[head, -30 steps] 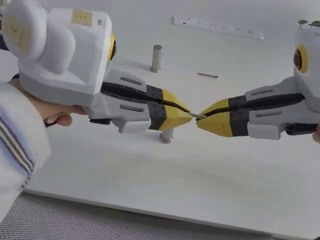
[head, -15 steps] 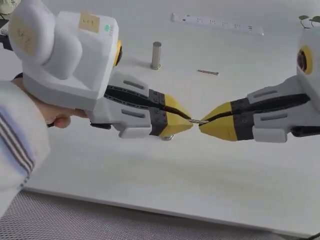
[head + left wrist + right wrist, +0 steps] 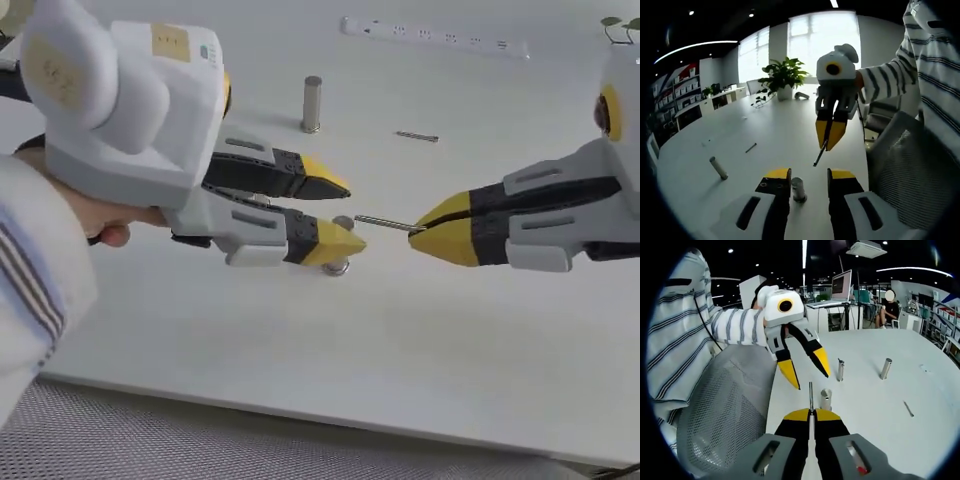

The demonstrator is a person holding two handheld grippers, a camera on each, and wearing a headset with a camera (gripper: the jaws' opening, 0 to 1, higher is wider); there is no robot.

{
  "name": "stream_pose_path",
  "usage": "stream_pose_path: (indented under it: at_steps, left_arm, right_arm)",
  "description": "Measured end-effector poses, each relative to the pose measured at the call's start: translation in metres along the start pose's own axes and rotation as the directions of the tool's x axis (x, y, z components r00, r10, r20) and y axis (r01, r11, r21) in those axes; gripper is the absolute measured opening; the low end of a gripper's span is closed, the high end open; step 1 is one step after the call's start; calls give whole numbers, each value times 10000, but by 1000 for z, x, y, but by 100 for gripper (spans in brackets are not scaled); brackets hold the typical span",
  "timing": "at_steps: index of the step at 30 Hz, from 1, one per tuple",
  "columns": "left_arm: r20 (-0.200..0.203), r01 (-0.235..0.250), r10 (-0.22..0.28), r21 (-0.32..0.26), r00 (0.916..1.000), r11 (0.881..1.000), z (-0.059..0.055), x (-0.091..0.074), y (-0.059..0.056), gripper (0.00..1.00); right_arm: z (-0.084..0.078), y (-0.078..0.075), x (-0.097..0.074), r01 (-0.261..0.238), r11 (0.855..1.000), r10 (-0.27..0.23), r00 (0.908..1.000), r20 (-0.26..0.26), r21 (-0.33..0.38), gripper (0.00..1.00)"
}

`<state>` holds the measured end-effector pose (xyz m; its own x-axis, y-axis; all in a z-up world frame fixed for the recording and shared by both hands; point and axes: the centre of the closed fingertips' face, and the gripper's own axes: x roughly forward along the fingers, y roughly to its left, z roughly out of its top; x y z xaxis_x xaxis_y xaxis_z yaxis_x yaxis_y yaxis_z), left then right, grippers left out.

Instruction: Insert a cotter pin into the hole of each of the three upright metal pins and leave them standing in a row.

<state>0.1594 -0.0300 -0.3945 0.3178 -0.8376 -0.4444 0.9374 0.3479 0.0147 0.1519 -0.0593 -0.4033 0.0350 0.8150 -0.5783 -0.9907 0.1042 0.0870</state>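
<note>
- The right gripper [image 3: 414, 232] is clamped tight on a cotter pin [image 3: 380, 223]. The cotter pin lies level, its free tip aimed at the top of the near metal pin [image 3: 343, 222] and stopping just short of it.
- The left gripper [image 3: 335, 213] gapes wide and holds nothing, with 1 jaw on either side of that pin.
- The pin's hole is too small to make out, so lining the cotter pin up with it looks like the hard part.
- The right gripper view shows a second pin [image 3: 840, 370] and a third pin [image 3: 885, 368] standing beyond the near pin.
</note>
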Motion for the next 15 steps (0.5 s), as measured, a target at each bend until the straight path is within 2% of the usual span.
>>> stream_pose_path:
  at_steps: [4,11,15]
  left_arm:
    - [-233,68,-70,-66,9997,10000,-1,8,-1,24]
    - [-642,198,-204,-97,9977,9998,-13,12,11,19]
    - [-879,285,-288,-47,9957,9996,-19,15,14,19]
  right_arm:
    - [-9,-8,3,243,9997,-244,9991,-352,-24,0]
    - [-24,-21,11,575,9983,-586,9937,-959,-135,0]
    - [-28,-24,14,607,9981,-618,9921,-1092,-135,0]
